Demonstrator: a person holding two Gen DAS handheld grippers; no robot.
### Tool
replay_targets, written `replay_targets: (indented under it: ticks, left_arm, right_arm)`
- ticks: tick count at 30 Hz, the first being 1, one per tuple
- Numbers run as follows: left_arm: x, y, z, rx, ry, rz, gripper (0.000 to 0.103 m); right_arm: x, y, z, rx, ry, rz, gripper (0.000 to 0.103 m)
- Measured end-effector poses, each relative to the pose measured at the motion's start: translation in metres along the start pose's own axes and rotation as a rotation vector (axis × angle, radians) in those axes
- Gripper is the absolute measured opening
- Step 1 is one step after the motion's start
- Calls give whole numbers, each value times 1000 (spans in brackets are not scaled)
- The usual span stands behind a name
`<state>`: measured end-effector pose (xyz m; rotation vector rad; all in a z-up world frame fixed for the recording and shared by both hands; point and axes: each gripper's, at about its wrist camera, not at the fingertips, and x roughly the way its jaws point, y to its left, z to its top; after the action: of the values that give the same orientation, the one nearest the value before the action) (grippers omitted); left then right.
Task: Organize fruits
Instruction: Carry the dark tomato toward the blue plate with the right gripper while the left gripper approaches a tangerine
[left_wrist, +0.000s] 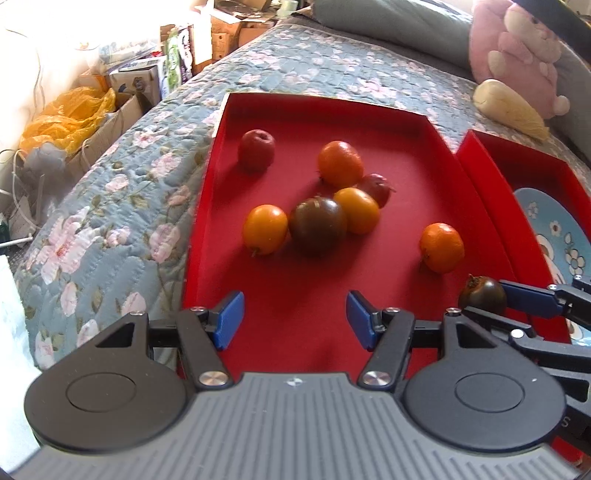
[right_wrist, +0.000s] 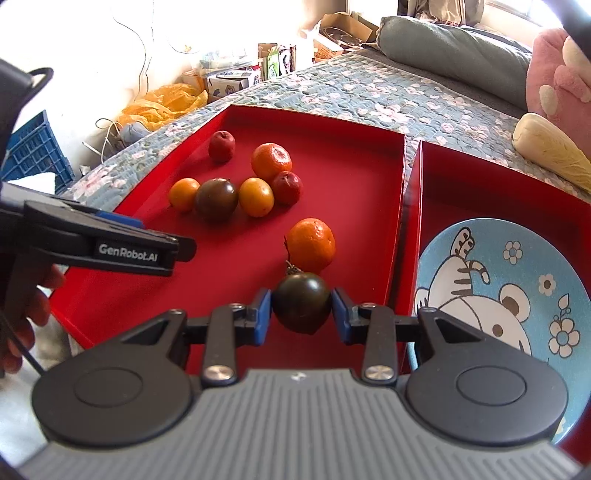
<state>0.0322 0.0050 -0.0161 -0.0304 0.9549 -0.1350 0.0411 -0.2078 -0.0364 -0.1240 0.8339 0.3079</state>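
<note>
A small dark tomato (right_wrist: 301, 308) sits low over the near right part of the red tray (right_wrist: 351, 184), and my right gripper (right_wrist: 301, 314) is shut on it, a blue pad pressing each side. Right behind it lies a tangerine (right_wrist: 311, 245). Farther in, a cluster holds a larger dark tomato (left_wrist: 317, 226), two yellow-orange fruits (left_wrist: 265, 229), a tangerine (left_wrist: 340, 163) and a small red fruit (left_wrist: 376, 189). Another red fruit (left_wrist: 256, 148) lies alone at the back. My left gripper (left_wrist: 295, 319) hangs open over the tray's near end with nothing between its pads.
To the right, a second red tray (right_wrist: 480, 177) holds a blue plate with a bear drawing (right_wrist: 517, 258). Both trays rest on a floral quilt (left_wrist: 110, 206). A pale cabbage (left_wrist: 509, 109) and a pink plush toy (left_wrist: 517, 51) lie behind them. Boxes and a yellow bag (left_wrist: 66, 118) crowd the left.
</note>
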Motion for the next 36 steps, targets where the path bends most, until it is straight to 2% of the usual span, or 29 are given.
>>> replay_targets:
  ticks: [3,8,13,16,22,27,29,31,32,36]
  left_arm:
    - [-6,-14,0,64,-47,-52,67]
    - [-1,-25,4,55,-35,-94,67]
    - [-6,-54,5,123,-76,-181,67]
    - [-1,-69,6,151,-81,-166,68]
    - [13,-82,11,146,-69,-148,68]
    - [32,-90,14,155,-27,-115,66]
    - [37,-91,14,156,-13,-116,50]
    - [38,-93,13,162,-18,-107,47]
    - [38,-94,14,165,-20,-106,39]
    - [36,-95,13,162,-27,-101,33]
  right_arm:
    - [-12,-2,0,20,-29,11,39]
    - [-38,-5,2,5,-93,-25,39]
    - [-58,-14,6,25,-138,-43,39]
    - [-66,-19,8,41,-158,-46,39]
    - [-73,-28,7,50,-166,-57,39]
    - [-79,-36,3,68,-173,-71,39]
    - [-80,-38,1,73,-173,-77,39]
    - [-81,-42,-3,82,-170,-81,39]
    - [-82,-44,-4,88,-168,-83,39]
    - [-83,-52,-10,109,-168,-97,39]
